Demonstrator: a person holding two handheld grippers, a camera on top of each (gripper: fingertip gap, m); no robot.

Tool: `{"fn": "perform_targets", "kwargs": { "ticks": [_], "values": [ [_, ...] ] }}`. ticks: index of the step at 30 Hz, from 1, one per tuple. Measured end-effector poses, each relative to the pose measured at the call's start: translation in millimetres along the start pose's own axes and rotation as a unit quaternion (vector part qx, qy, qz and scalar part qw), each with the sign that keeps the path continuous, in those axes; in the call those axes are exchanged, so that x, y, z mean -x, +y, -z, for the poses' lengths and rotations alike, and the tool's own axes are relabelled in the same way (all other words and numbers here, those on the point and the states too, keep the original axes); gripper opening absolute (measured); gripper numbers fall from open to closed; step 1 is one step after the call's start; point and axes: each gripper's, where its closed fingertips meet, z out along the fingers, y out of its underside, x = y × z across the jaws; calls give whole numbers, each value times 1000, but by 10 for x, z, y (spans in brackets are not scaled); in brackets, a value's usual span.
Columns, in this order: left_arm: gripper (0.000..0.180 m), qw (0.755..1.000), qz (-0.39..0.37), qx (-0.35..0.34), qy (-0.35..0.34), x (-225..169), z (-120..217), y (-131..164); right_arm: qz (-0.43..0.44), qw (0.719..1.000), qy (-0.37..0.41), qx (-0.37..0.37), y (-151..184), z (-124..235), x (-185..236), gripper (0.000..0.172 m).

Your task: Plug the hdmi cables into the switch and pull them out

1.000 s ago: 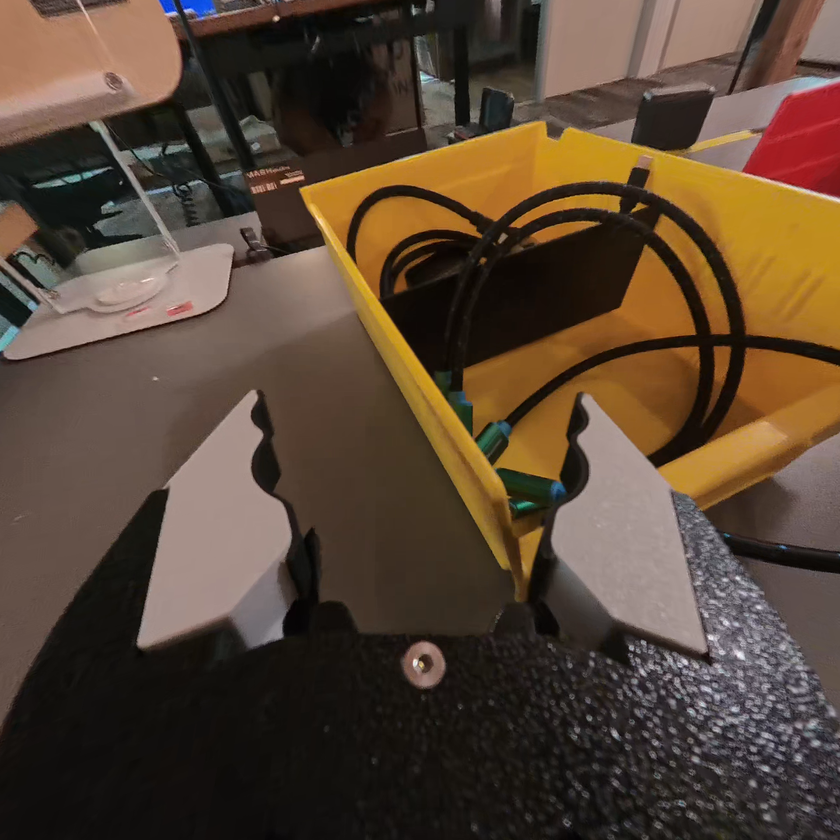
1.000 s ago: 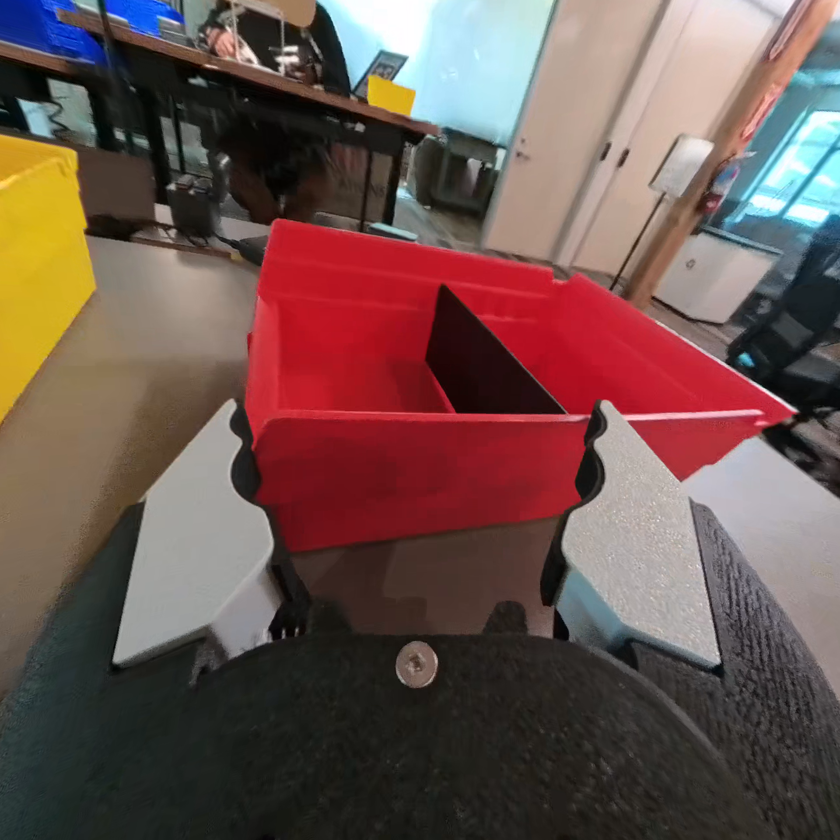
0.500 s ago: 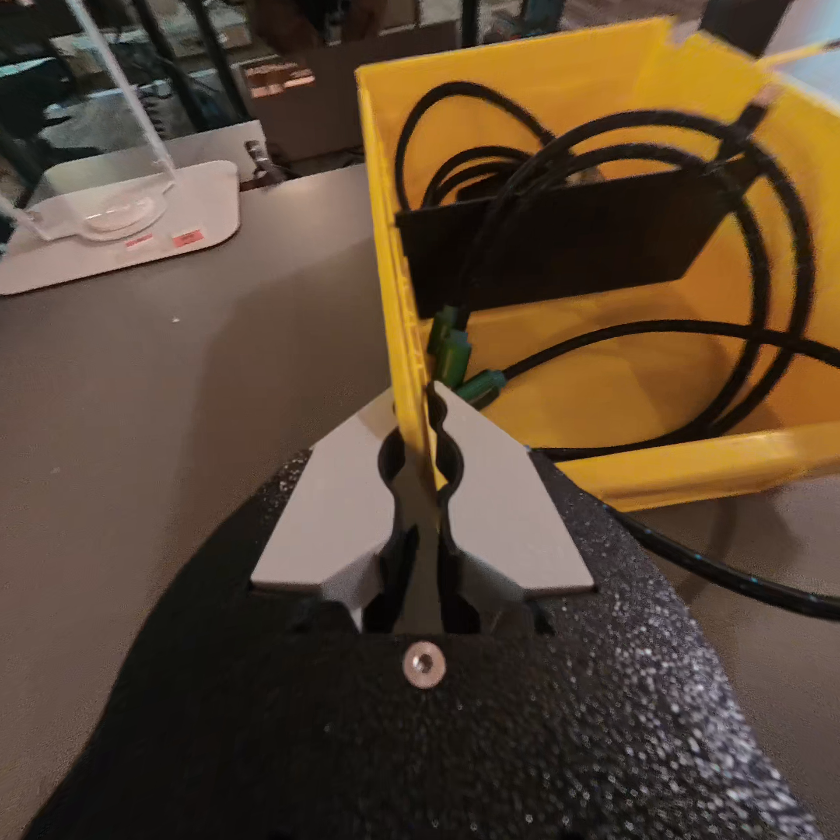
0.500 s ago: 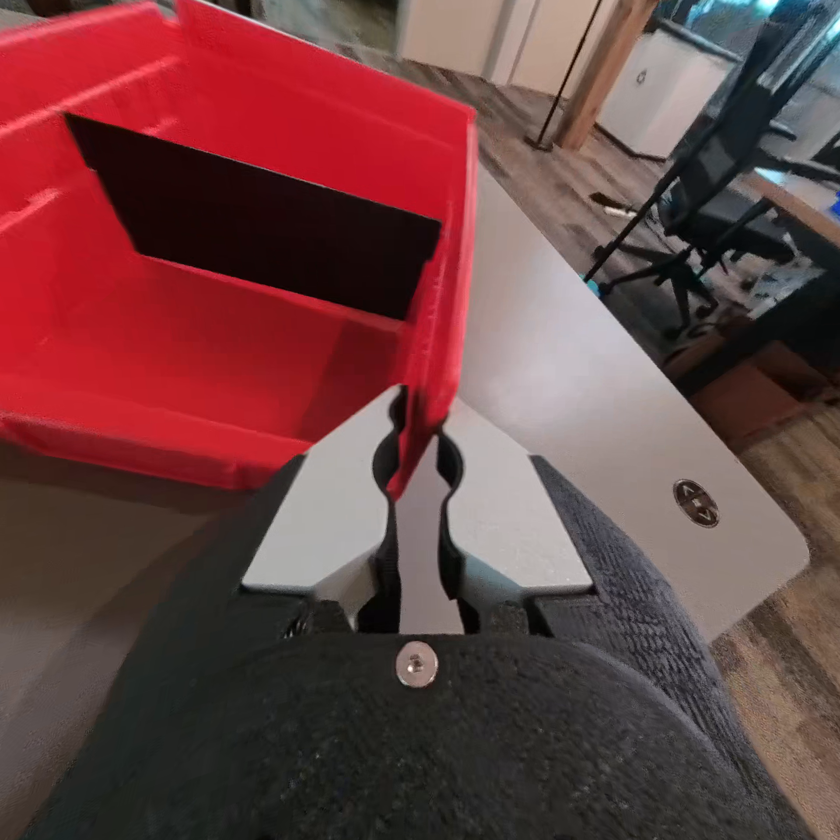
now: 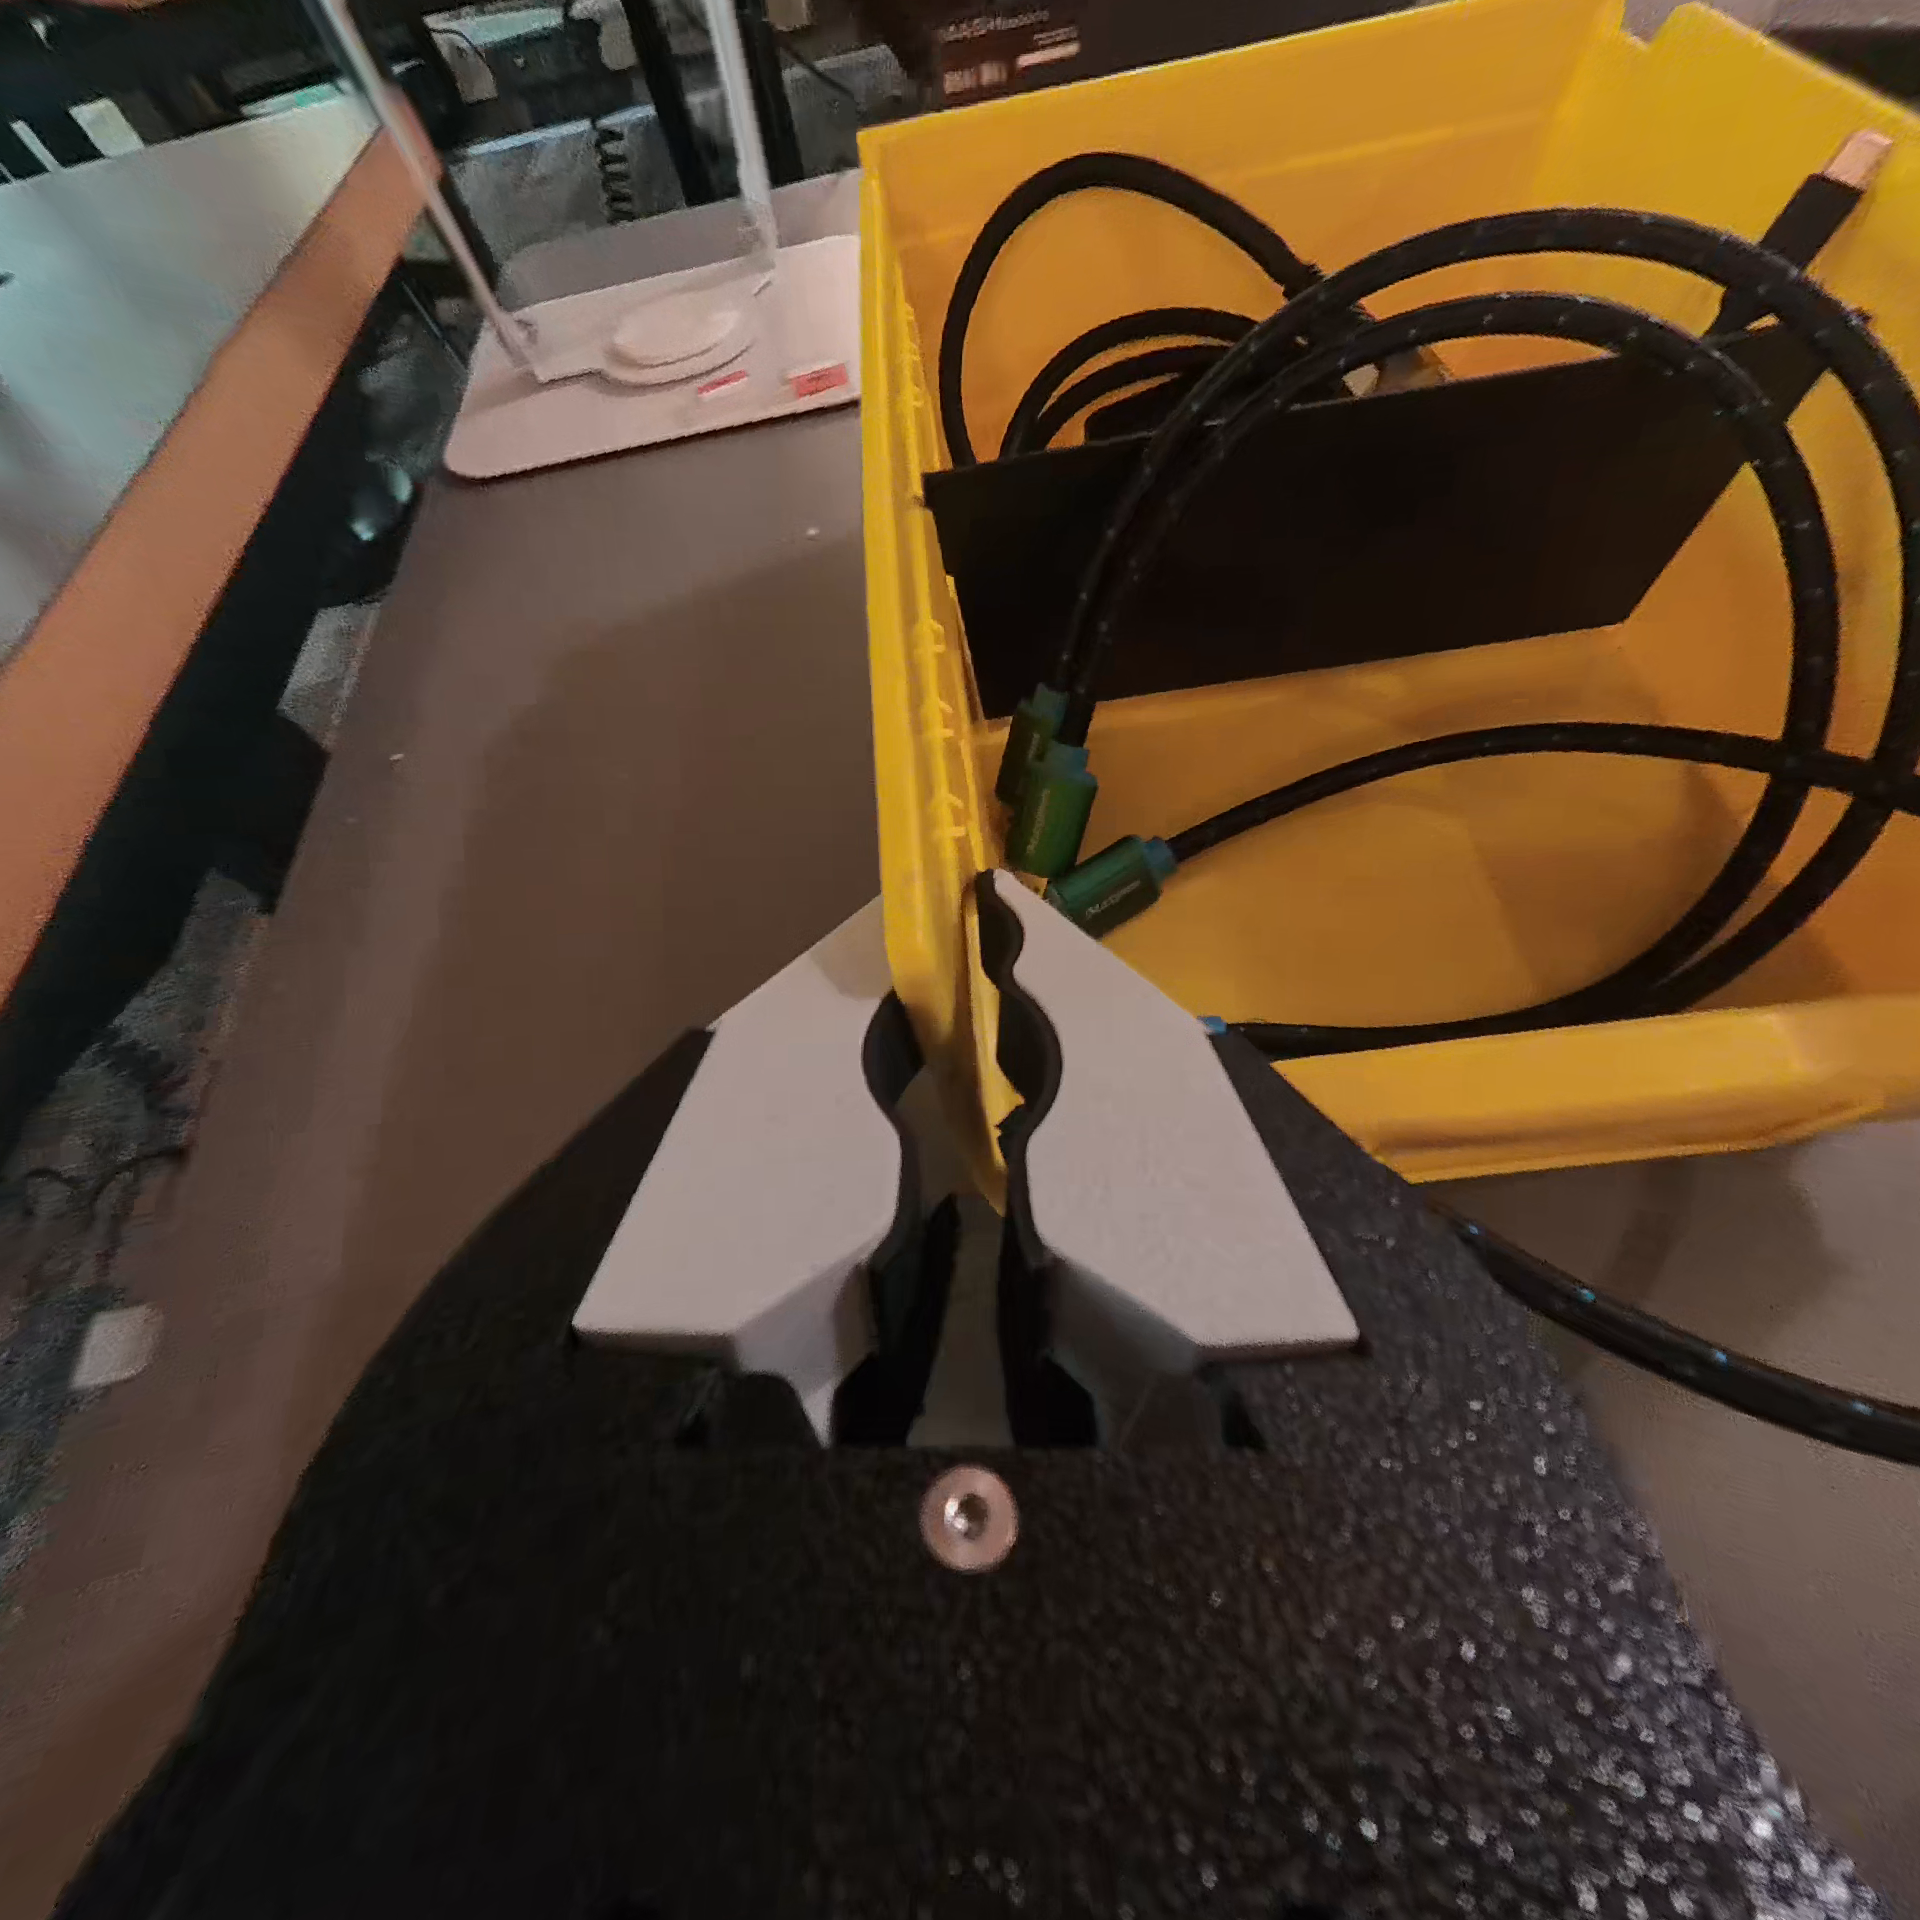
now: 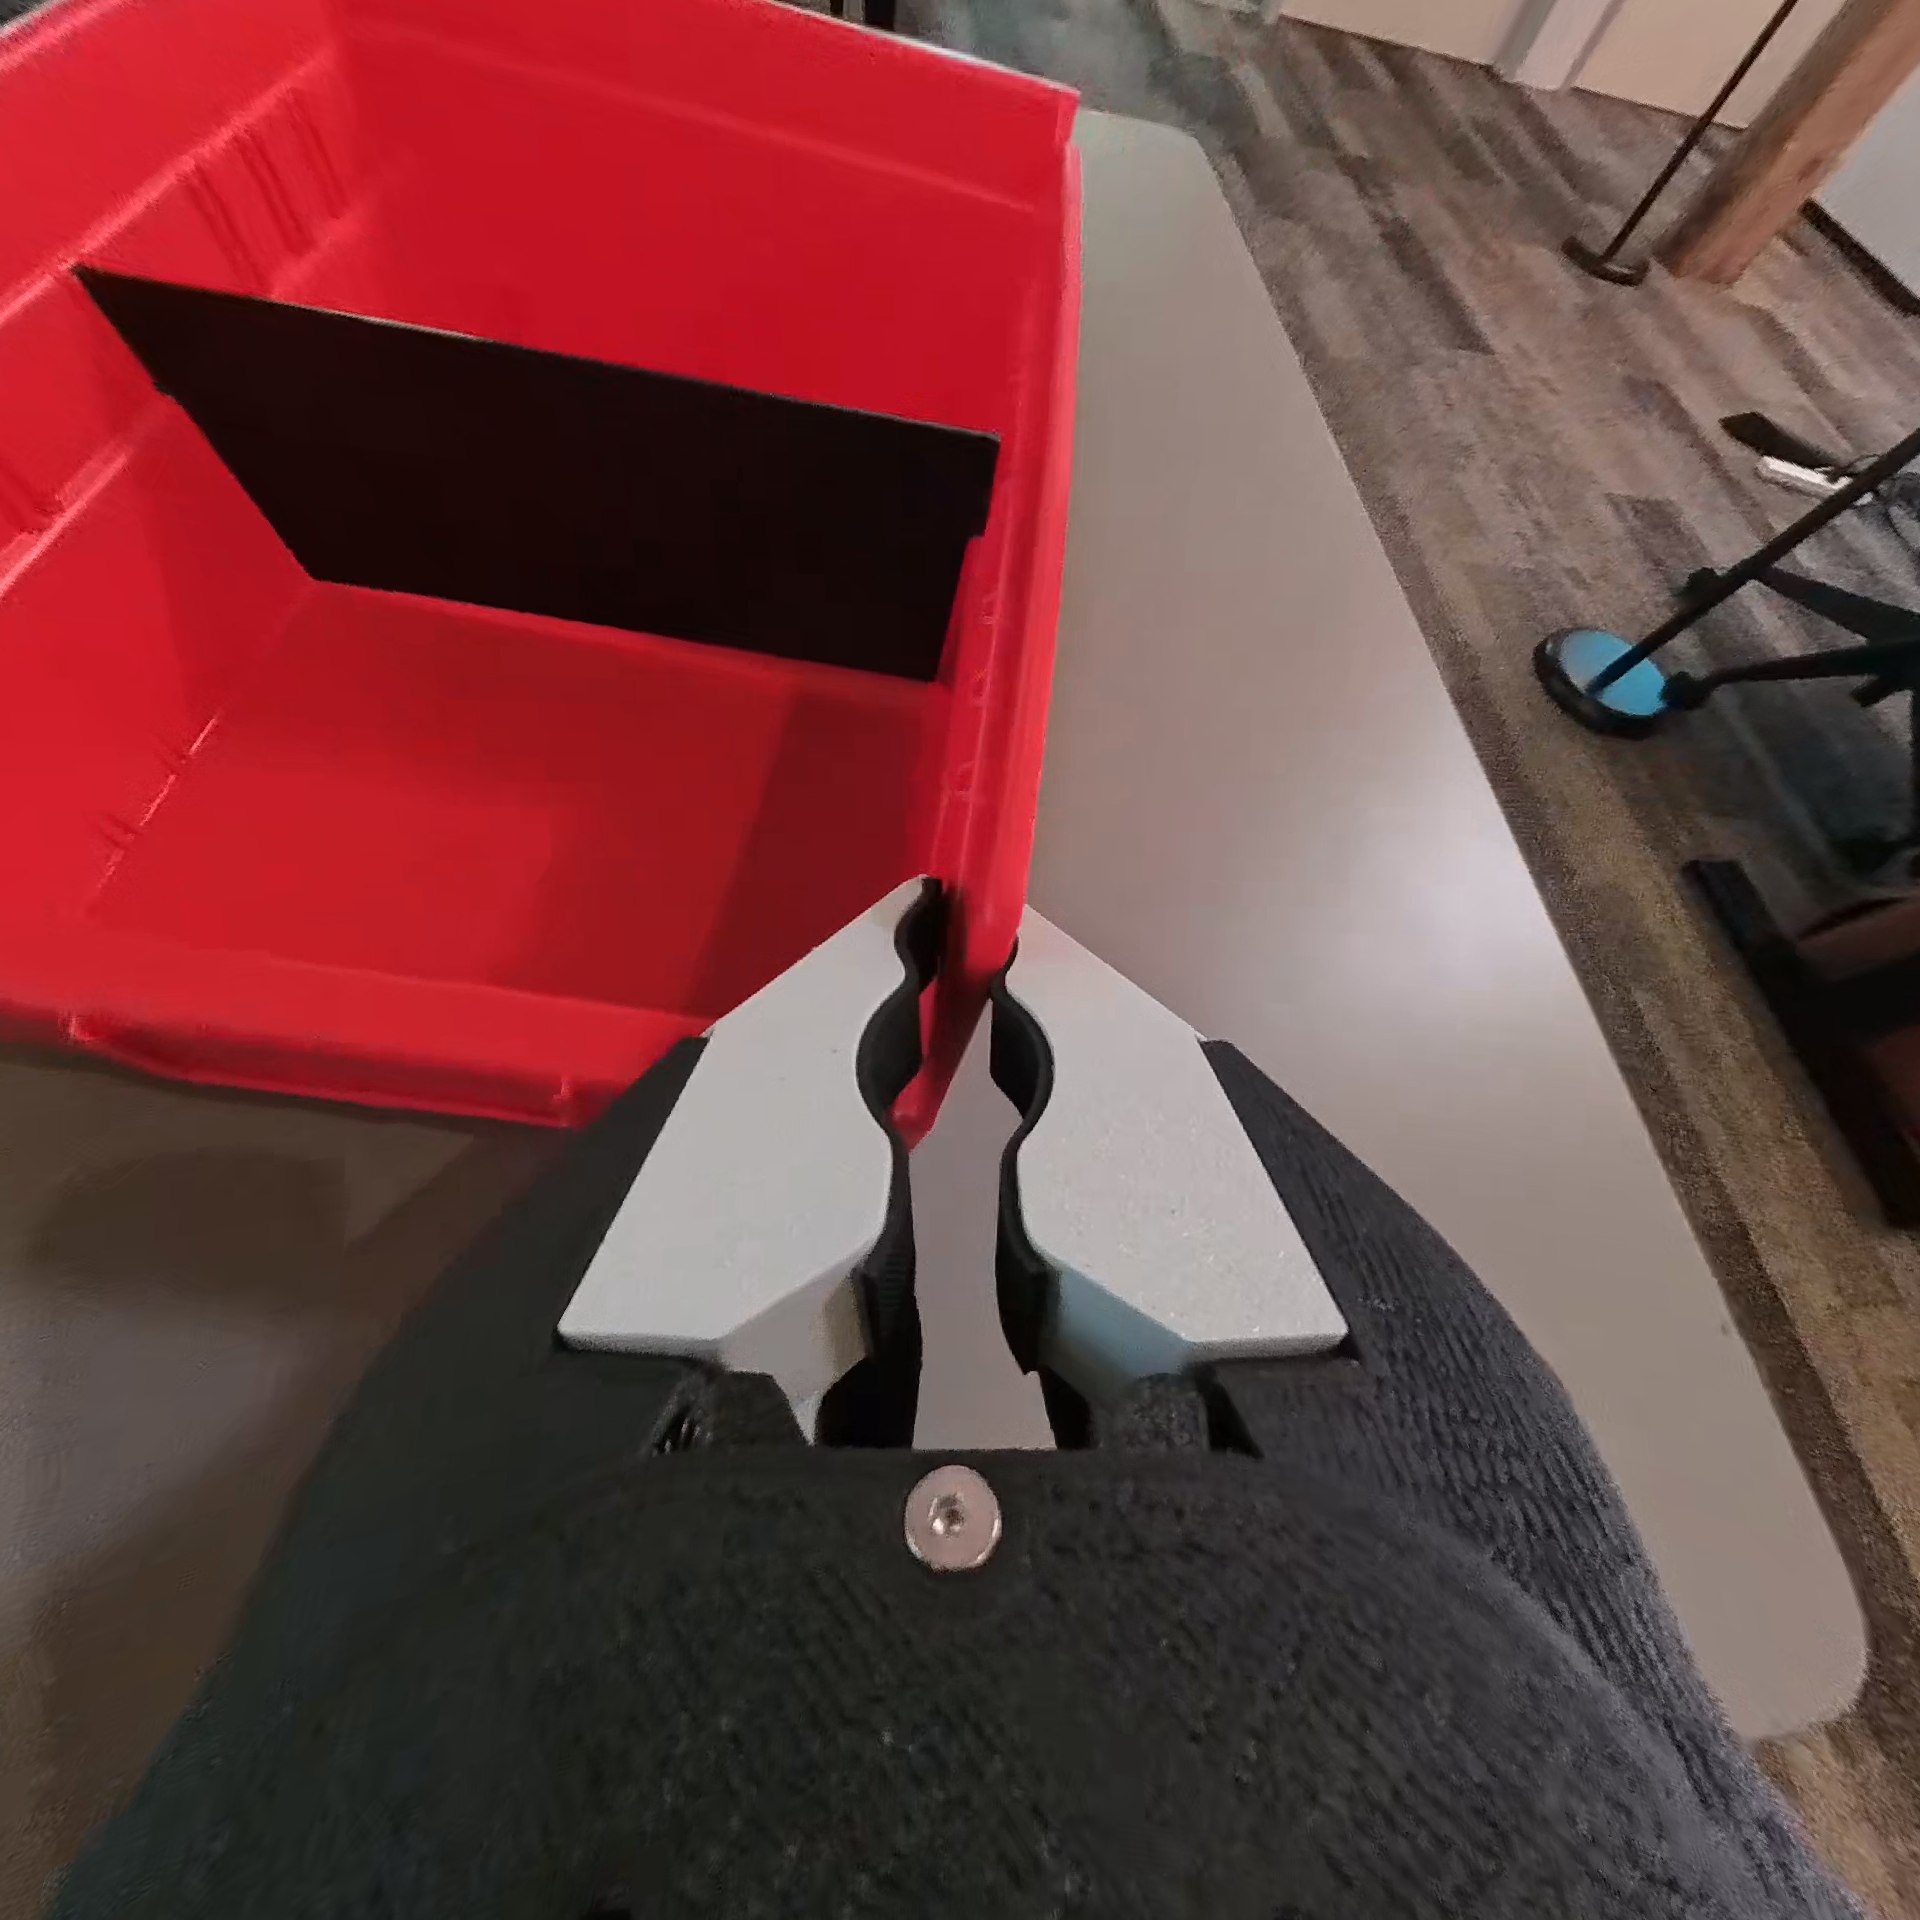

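The right gripper (image 6: 961,956) is seen closed on the right side wall of a red bin (image 6: 499,769), close to the bin's near right corner, with one finger inside the wall and the other outside it, both pads pressed to the plastic. A black divider (image 6: 582,520) is set across the bin, and the near compartment is seen bare. The bin is carried by a grey table (image 6: 1247,727), whose right edge and rounded near right corner are bordered by wood-patterned floor (image 6: 1558,312).

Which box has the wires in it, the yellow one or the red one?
The yellow box. Black wires with green plugs coil inside; the red box holds only a black divider.
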Motion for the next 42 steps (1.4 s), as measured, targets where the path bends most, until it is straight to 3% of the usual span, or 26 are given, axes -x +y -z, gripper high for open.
{"fn": "perform_targets", "kwargs": {
  "ticks": [2,5,7,8,10,12,14,17,20,22,24,27,29,31,34,39,42],
  "values": [
    [5,1000,0,3,-11,122,57,35,-21,1000,13,10,5,14,-73,7],
    [8,1000,-10,3,-16,197,135,74,-37,993,102,-39,-223,260,-312,29],
    [57,999,-6,-24,-46,314,279,-36,-30,982,143,-118,-562,537,-347,45],
    [67,997,-1,-48,-61,372,378,-151,-25,976,144,-162,-761,671,-271,48],
    [65,991,8,-123,-54,365,574,-513,-16,962,103,-253,-1179,890,79,49],
    [60,982,14,-190,3,180,678,-924,-2,943,29,-331,-1556,1033,611,47],
    [58,976,18,-204,71,-61,607,-1227,24,922,-53,-384,-1841,1097,1195,44],
    [41,978,32,-127,160,-396,208,-1412,28,884,-175,-432,-2126,1102,1987,40],
    [47,967,57,-42,243,-706,-225,-1486,-1,854,-301,-425,-2176,907,2706,40],
    [55,962,60,36,264,-805,-551,-1427,-5,852,-333,-404,-2061,612,3077,40],
    [62,956,75,104,265,-835,-878,-1357,14,866,-305,-397,-1887,268,3296,40],
    [62,936,79,211,270,-883,-1218,-1115,47,870,-275,-406,-1681,44,3467,36],
    [76,924,77,260,270,-914,-1321,-964,87,863,-281,-412,-1607,85,3532,35],
    [87,917,80,285,266,-907,-1417,-879,123,853,-264,-433,-1552,89,3516,30],
    [90,897,118,312,291,-966,-1499,-833,122,870,-236,-415,-1518,-62,3427,26],
    [59,834,180,380,356,-1114,-1453,-719,84,881,-245,-395,-1496,-159,3359,25],
    [50,814,181,406,373,-1165,-1401,-668,94,889,-235,-382,-1462,-232,3351,25]
  ]
}}
